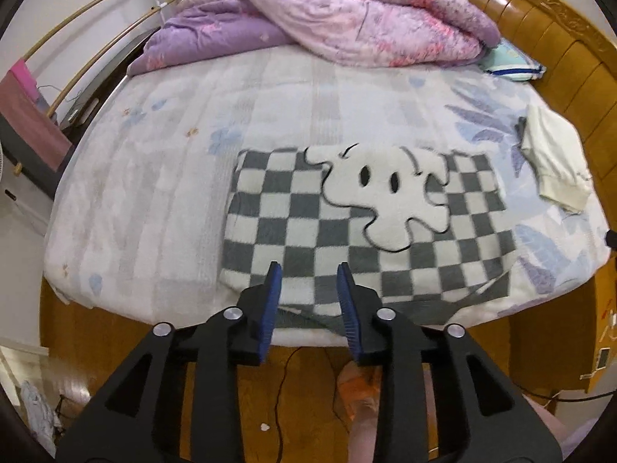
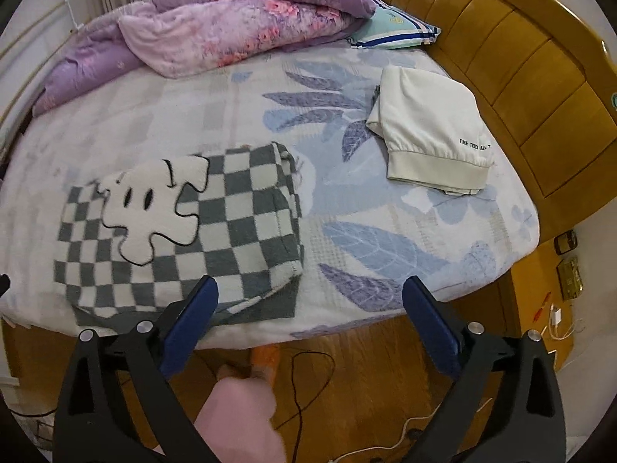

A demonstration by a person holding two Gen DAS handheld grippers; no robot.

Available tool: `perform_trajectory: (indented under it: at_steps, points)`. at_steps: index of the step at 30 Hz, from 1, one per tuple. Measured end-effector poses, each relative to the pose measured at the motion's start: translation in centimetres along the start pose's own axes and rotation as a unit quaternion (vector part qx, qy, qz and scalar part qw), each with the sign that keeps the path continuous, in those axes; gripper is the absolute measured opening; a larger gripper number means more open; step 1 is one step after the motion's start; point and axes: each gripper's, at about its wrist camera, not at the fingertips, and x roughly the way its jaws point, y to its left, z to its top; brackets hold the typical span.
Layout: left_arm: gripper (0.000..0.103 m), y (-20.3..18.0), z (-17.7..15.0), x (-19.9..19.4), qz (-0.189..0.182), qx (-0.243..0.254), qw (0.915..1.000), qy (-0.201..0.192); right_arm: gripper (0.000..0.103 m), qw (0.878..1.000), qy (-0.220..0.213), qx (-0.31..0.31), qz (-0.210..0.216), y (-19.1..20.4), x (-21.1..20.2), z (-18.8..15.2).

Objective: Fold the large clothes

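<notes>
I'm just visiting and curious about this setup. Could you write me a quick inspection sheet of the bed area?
Surface: bed, leaf-print sheet.
Job's things: checkered sweater folded near the front edge; cream garment folded by the headboard.
Clutter: purple quilt and pillow at the far side.
Grippers: left tongs and right tongs open, empty.
Cables: black cable on the floor.
Surroundings: wooden floor.

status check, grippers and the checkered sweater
Left gripper open, empty. Right gripper open wide, empty. Sweater folded at bed edge. Nothing in the way.
</notes>
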Motion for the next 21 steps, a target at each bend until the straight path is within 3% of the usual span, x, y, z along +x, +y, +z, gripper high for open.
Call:
perform_trajectory:
  at_steps: [4, 11, 15, 21]
  points:
    - [0.042, -1.2, 0.8, -1.1, -0.006, 0.020, 0.9997, -0.009, 0.093, 0.999, -0.004, 0.024, 0.025, -0.7, -0.3, 0.5]
    - [0.052, -3.2, 3.3, 0.1, 0.001, 0.026, 0.9996, 0.012, 0.093, 0.998, 0.015, 0.044, 0.045, -2.5, 2.4, 3.2]
    - [0.054, -4.5, 5.8, 2.1, 0.012, 0.025, 0.9990, 0.034, 0.093, 0.996, 0.010, 0.066, 0.063, -4.4, 4.6, 6.0]
    - [0.062, -6.0, 10.2, 5.5, 0.028, 0.009, 0.9974, 0.066, 0.094, 0.989, 0.047, 0.087, 0.106, -6.7, 10.1, 11.4]
